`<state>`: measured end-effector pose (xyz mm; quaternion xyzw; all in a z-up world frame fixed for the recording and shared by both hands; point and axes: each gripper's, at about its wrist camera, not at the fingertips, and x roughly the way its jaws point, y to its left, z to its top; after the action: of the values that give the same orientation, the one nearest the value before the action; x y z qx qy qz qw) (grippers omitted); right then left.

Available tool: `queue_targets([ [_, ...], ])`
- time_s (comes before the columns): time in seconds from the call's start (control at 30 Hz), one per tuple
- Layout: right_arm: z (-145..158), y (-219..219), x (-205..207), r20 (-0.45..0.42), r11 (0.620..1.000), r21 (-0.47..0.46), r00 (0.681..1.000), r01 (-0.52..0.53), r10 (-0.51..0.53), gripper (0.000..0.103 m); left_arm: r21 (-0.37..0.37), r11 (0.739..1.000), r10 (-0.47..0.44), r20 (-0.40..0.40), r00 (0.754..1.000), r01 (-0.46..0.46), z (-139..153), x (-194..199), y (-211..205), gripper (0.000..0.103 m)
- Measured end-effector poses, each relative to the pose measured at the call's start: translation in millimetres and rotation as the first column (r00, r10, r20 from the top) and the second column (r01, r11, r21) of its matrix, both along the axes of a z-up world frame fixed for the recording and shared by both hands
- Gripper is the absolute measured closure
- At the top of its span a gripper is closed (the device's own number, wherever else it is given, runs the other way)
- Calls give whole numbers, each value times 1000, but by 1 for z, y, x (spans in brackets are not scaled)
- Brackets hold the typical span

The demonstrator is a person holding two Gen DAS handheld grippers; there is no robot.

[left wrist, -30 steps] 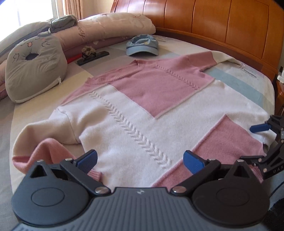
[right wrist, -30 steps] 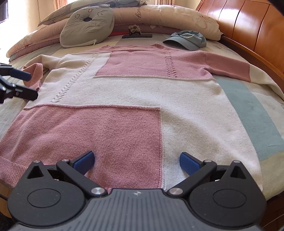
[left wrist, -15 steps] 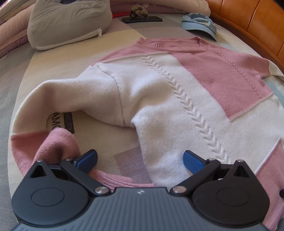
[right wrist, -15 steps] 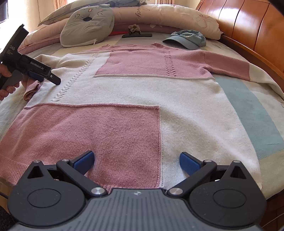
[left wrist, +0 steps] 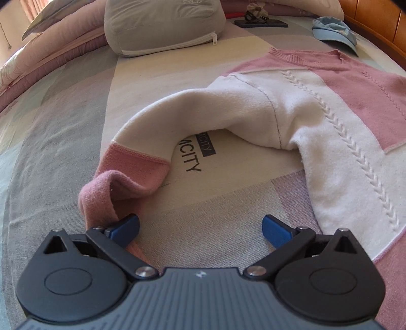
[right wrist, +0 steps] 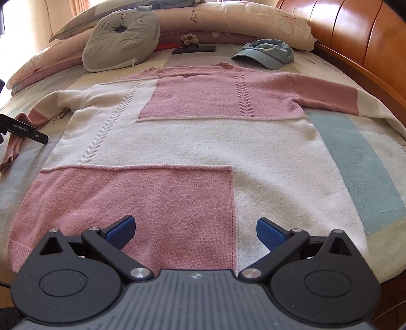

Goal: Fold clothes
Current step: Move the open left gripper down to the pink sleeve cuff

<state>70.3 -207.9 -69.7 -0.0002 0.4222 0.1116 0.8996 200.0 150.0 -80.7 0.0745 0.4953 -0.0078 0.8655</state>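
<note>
A pink and white knit sweater lies flat, front up, on the bed, its neck toward the pillows. Its left sleeve curves out to the side and ends in a crumpled pink cuff. My left gripper is open low over the bedspread, its left finger right beside that cuff; I cannot tell if they touch. In the right wrist view the left gripper shows at the left edge over the cuff. My right gripper hovers open above the sweater's hem with nothing between its fingers.
A grey cushion and long pillows line the head of the bed. A blue cap and a dark flat object with a flower ornament lie beyond the sweater's neck. A wooden headboard runs along the right.
My left gripper has swung left from the sweater's body to the left sleeve and come close to the pink cuff. The right gripper has stayed put over the hem.
</note>
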Motion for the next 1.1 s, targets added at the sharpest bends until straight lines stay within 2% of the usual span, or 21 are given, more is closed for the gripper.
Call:
queue_targets([
  [0.13,27,21,1,30,995,31,995,-95,94,0,49,998,35,13,999,-36,-4,3,4,1],
  [0.33,48,42,-9,109,989,-26,983,-146,148,0,105,979,170,59,984,-175,-3,-1,41,1],
  [0.4,46,42,-8,100,991,-15,986,-135,136,0,59,979,193,52,980,-195,-3,-2,51,1],
  [0.5,41,40,-4,73,994,6,991,-109,108,0,-41,985,171,48,984,-169,-6,-2,59,1],
  [0.63,37,37,-3,58,997,8,995,-83,82,0,-8,974,226,94,970,-226,-9,6,73,1],
  [0.83,34,28,-4,51,999,-1,998,-39,39,0,116,929,338,124,933,-352,0,13,89,1],
  [1.0,30,28,1,34,1000,1,999,-30,30,0,97,971,203,144,968,-218,22,0,73,1],
  [1.1,28,32,2,29,999,-2,999,-38,38,0,66,984,149,185,971,-163,38,3,67,1],
])
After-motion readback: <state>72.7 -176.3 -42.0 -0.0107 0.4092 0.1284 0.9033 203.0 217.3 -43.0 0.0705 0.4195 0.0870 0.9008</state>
